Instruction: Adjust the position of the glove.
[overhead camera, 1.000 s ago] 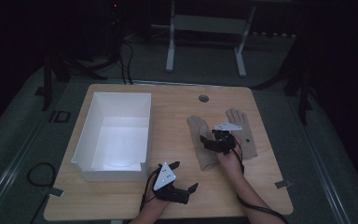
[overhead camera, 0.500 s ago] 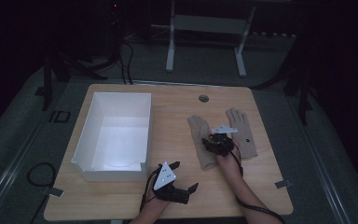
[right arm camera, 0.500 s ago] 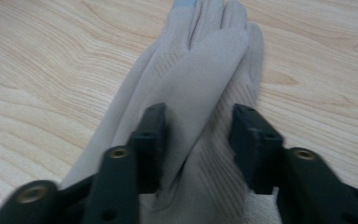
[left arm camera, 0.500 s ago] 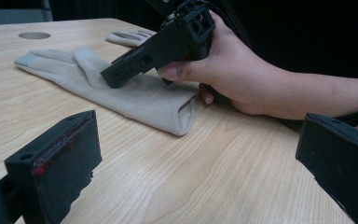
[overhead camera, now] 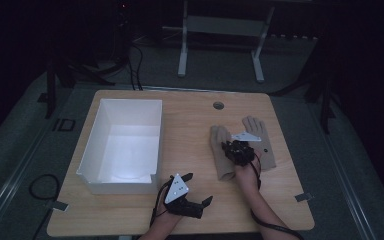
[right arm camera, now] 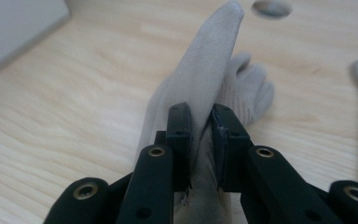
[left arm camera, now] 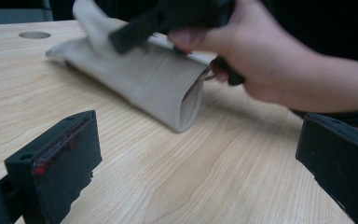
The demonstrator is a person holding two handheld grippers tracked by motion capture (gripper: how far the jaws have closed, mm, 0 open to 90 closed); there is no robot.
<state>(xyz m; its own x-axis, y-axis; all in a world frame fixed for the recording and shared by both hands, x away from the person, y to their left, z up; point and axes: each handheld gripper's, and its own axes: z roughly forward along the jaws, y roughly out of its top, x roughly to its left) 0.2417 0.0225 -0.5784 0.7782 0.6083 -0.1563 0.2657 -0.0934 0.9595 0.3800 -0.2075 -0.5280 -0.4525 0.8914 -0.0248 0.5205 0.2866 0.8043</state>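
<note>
While the left gripper (overhead camera: 196, 190) is kept spread and idle beside the white box (overhead camera: 122, 145), a fold of the beige glove (right arm camera: 205, 88) right of that box is pinched by the just-closed right gripper (right arm camera: 200, 140), apparently for lifting; a second glove (overhead camera: 260, 142) lies alongside.

Wooden table (overhead camera: 190, 125): white box (overhead camera: 122, 145), gloves (overhead camera: 222, 155).

A dim room, grey floor (overhead camera: 360, 200), white metal stand (overhead camera: 220, 30) behind the wooden table (overhead camera: 190, 120).
</note>
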